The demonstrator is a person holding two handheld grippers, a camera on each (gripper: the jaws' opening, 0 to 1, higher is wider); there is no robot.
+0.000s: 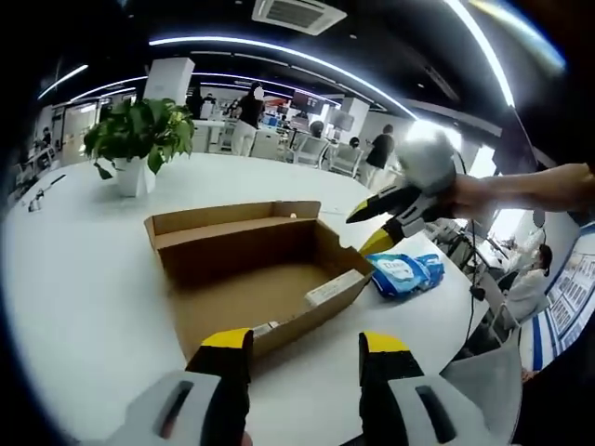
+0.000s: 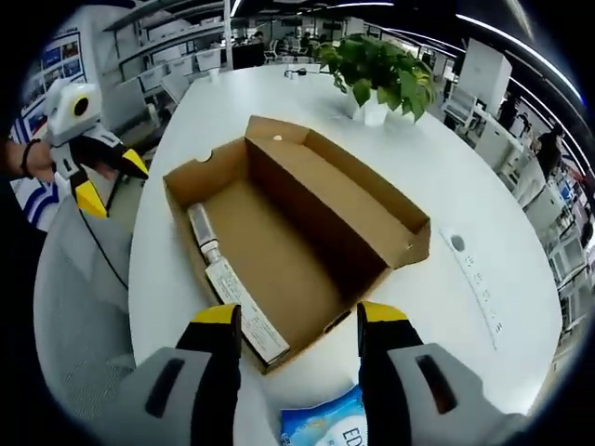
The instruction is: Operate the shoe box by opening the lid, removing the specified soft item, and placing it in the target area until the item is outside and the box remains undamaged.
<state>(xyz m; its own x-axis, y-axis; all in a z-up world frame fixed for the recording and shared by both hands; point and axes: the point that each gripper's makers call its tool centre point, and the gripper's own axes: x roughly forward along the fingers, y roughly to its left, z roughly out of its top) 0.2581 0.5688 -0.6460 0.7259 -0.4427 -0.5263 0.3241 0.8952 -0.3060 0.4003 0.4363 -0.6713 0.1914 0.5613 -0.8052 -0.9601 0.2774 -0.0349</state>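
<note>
Open shoe box (image 1: pixel 256 269) on the white counter (image 1: pixel 84 307), emptied; soft blue pack (image 1: pixel 406 273) lies outside, just right of it. Both tongs — left (image 1: pixel 305 346), right (image 2: pixel 299 321) — gape, holding nothing. Judged complete: withdraw clear of the cardboard walls.

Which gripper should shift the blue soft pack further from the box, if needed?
Right, probably. The blue soft pack lies just below the right gripper, between its open jaws and outside the cardboard box. The left gripper, also open, faces it across the box.
</note>
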